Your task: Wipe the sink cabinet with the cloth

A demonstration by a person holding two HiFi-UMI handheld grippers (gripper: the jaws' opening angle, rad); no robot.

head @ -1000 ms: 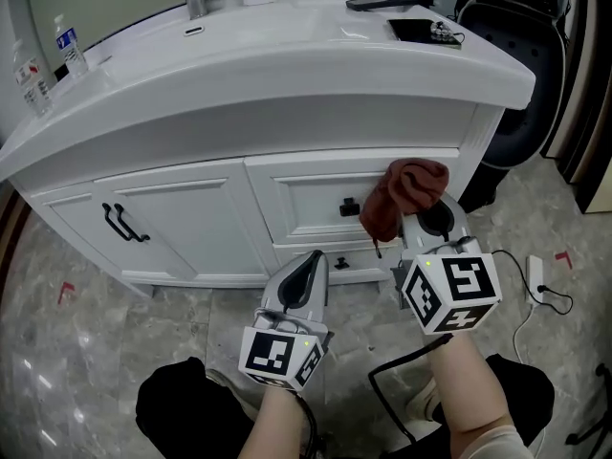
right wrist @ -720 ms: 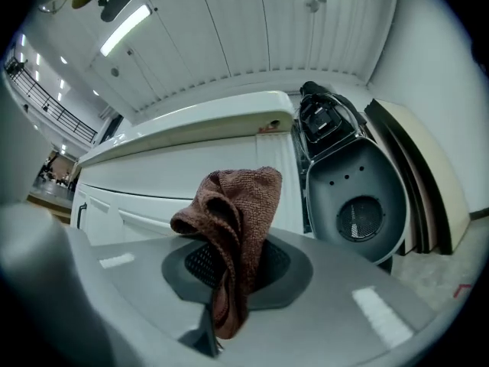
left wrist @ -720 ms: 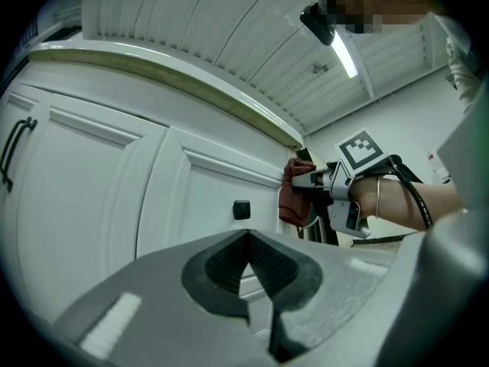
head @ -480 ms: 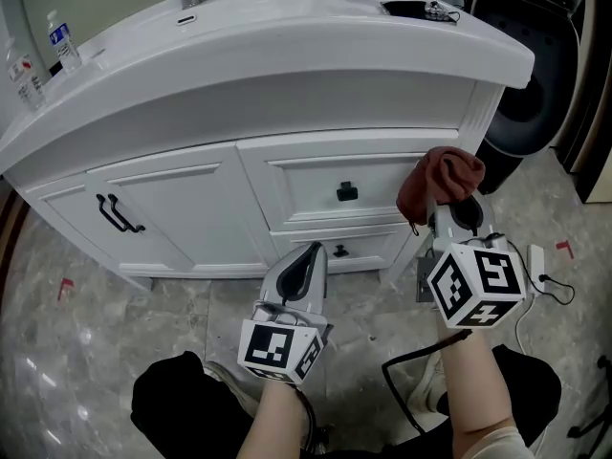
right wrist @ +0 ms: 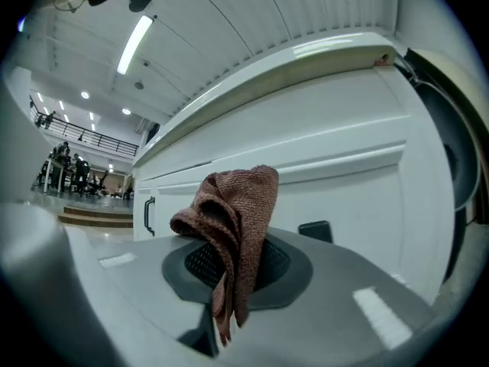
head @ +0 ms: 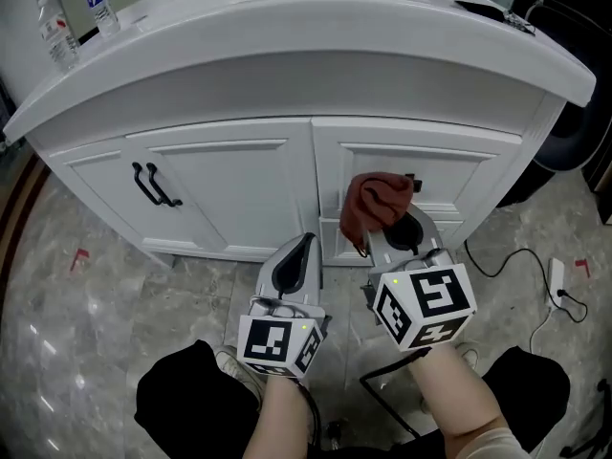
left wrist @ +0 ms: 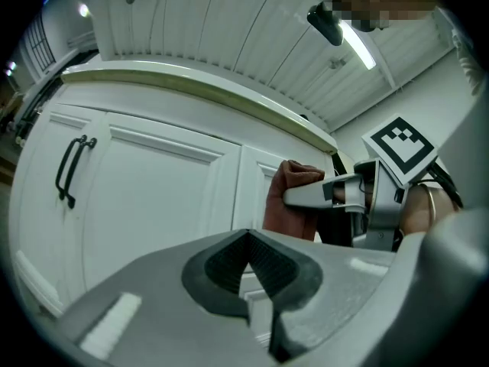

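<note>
Jaws of right gripper (head: 397, 229) tight on crumpled nubbly brown cloth (head: 375, 202); left gripper (head: 303, 248) closed.

A rough, matt knit is shown by the reddish-brown cloth (right wrist: 238, 219); smooth, glossy paint by the white sink cabinet (head: 222, 182).

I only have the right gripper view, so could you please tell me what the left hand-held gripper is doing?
Observer: The left hand-held gripper is shut and empty, aimed at the sink cabinet, just left of the right hand-held gripper and its cloth.
Operator: Thank you. Is anything standing on the countertop?
Observer: Yes, two water bottles stand at the left end of the countertop.
</note>
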